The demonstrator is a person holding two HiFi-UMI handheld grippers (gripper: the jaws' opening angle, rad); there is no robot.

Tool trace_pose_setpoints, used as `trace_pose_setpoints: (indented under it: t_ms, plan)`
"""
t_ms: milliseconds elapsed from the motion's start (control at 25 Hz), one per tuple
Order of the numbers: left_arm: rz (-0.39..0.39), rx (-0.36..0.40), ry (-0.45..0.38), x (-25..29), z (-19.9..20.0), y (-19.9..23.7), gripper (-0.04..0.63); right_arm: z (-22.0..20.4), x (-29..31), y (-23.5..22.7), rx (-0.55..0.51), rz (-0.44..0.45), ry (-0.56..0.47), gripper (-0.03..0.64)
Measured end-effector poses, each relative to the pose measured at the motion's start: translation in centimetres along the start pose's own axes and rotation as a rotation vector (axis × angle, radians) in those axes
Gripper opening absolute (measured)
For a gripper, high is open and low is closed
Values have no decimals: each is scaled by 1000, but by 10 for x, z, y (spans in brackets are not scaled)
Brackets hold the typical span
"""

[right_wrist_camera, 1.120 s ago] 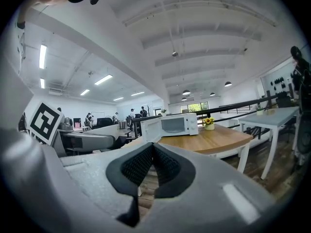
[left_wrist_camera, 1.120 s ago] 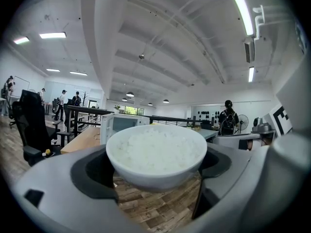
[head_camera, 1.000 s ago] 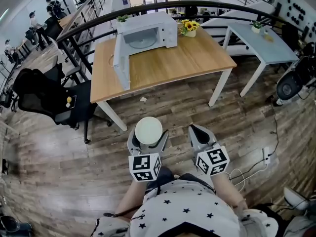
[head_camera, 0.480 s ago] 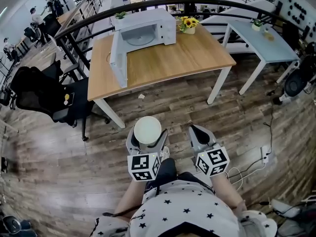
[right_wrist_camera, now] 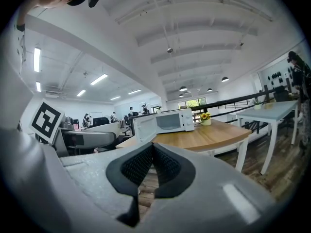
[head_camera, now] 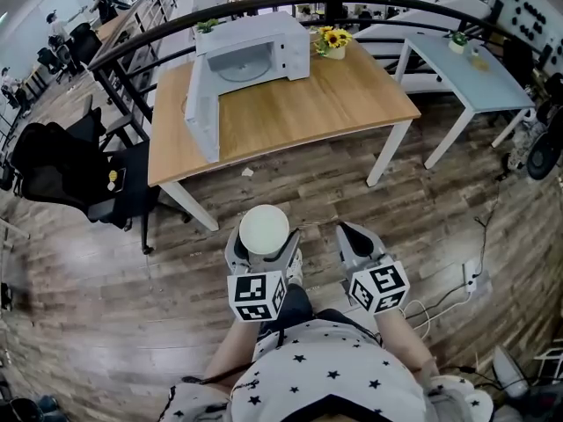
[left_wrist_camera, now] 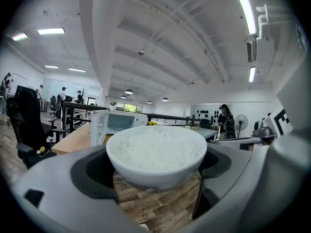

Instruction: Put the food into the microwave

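The left gripper (head_camera: 263, 247) pinches a white bowl of rice (head_camera: 264, 229) at 6 o'clock, the open-doored microwave (head_camera: 255, 55) sits at 12 o'clock on the wooden table (head_camera: 334, 104), and the right gripper (head_camera: 352, 234), at 5 o'clock, is pressed together, empty.

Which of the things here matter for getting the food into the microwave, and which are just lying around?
For the job: bowl of rice, gripped in the left tongs; microwave, door open, on the wooden table.

Just about: potted flowers beside the microwave; black office chair; pale side table; right tongs, shut and empty.
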State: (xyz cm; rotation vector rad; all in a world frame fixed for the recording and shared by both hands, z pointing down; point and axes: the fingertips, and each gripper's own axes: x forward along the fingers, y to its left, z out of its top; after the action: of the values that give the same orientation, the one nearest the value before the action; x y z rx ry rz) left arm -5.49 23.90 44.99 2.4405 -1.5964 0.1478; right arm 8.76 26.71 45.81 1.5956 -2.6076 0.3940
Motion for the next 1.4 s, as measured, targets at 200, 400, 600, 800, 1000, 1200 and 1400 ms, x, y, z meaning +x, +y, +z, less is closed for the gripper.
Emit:
trace_pose_setpoints:
  t_ms: [200,400,600,800,1000,1200,1400]
  plan:
    - [-1,1,3,28,3,9,488,3,23,-18,-3,-9,8,6]
    - [-3,3,1,61,11,19,488,10,52,-37,-12,-6,20,6]
    - [-10,5,-2,100,25,32,488,25,89,-58,-18,-7,20,6]
    - [-18,6,-1,142,44,49,488,46,130,-76,-27,-4,20,6]
    - [-22,7,-6,180,66,67,488,71,171,-94,-37,-6,13,6]
    - [-25,6,-6,218,82,89,488,88,213,-108,-40,-8,10,6]
    - [-23,3,-12,252,91,109,489,98,250,-120,-47,-6,7,6]
